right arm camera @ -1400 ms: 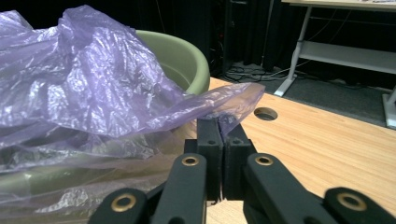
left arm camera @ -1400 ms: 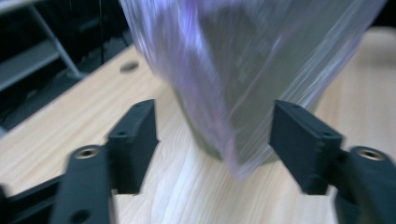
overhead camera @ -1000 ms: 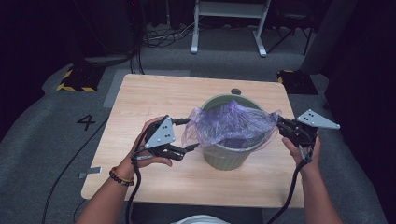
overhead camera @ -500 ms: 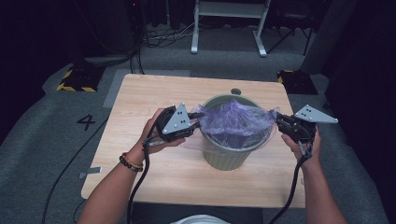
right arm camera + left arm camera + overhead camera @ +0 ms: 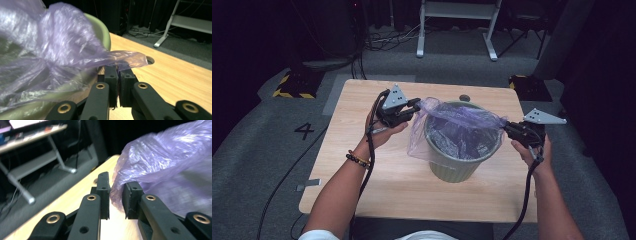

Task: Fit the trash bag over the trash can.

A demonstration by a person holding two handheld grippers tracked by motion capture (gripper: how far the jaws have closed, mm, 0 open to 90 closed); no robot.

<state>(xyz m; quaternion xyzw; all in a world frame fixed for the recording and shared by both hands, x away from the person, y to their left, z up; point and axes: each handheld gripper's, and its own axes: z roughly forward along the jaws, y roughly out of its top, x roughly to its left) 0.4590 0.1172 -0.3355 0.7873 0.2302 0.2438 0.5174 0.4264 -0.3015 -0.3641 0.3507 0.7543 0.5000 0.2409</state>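
Light wood tabletop, small round hole near far edge. Grey carpet floor w/ dark "4" marking at left. Yellow-black striped block off far-left corner, another block off far-right. White metal stand beyond, cable tangle beside it. Dark backdrop behind.

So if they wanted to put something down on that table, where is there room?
The table's near edge, in front of the green bin, lies bare, as does the far left corner. It is crowded mid-table, where the left gripper and right gripper stretch the purple bag across the bin.
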